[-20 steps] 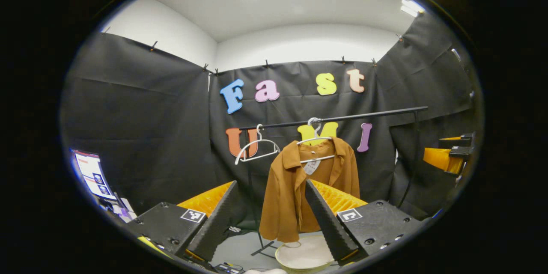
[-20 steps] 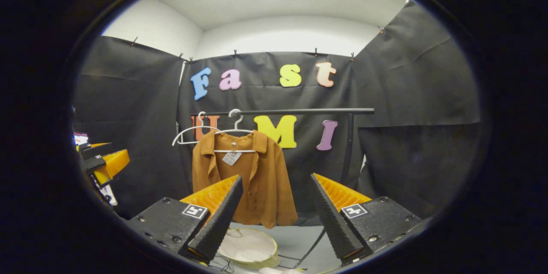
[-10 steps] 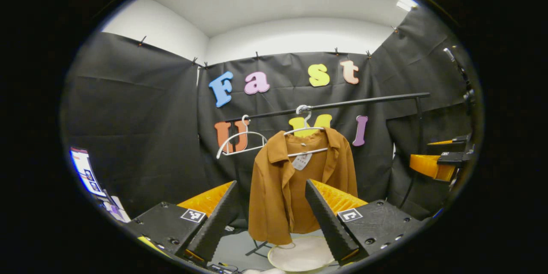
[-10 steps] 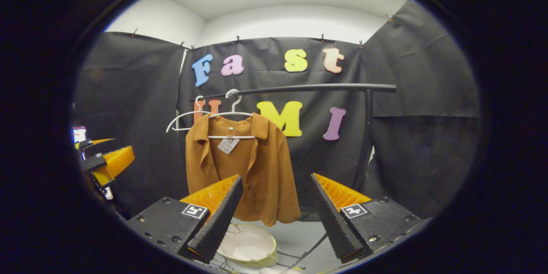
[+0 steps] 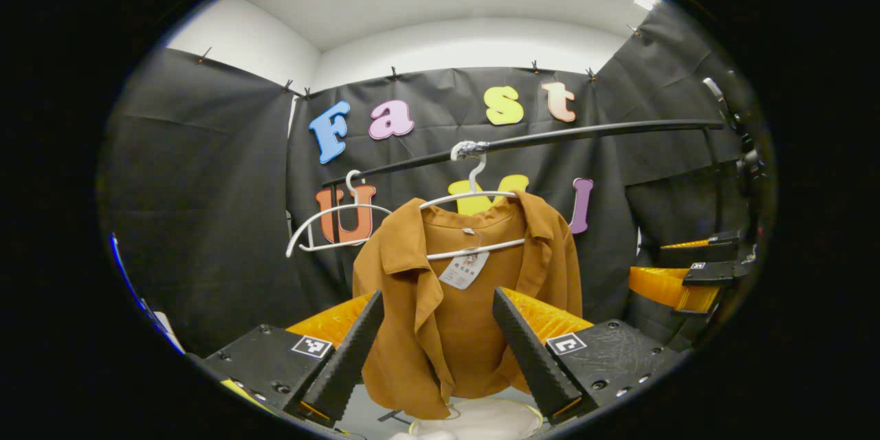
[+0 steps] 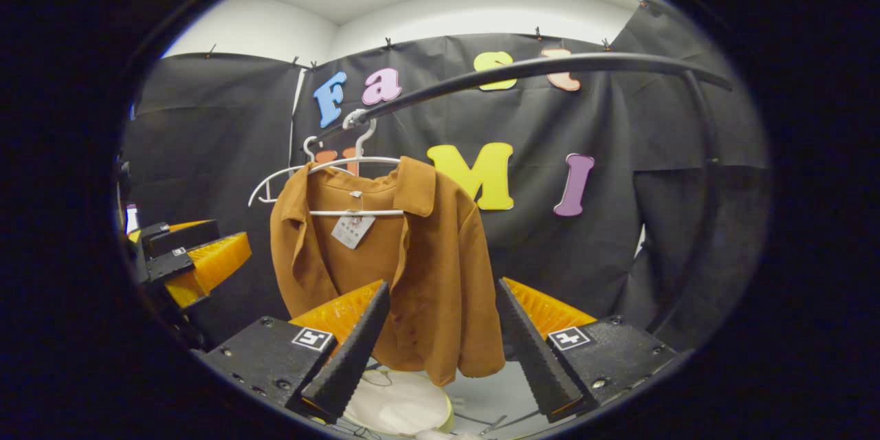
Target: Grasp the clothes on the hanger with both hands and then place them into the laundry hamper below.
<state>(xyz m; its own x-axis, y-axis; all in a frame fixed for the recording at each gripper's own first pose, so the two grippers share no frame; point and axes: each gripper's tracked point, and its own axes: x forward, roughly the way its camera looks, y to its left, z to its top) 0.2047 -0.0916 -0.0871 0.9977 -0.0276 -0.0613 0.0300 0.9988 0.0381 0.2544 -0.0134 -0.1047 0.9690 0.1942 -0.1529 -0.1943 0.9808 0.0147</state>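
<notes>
shirt (image 5: 467, 316): matt brown cloth, soft, faintly napped
hanger (image 5: 474, 220): smooth white coated wire (hook wrapped in something shiny)
rail (image 6: 550, 67): smooth dark metal, slight sheen
tag (image 6: 350, 230): pale paper
hamper (image 6: 405, 402): pale cloth lining, matt
booth wall (image 6: 206, 137): matt black cloth, creased

The shirt (image 6: 405, 261) hangs on a hanger (image 6: 357, 182) from the rail (image 6: 550, 67), above the hamper (image 6: 402, 405).
</notes>
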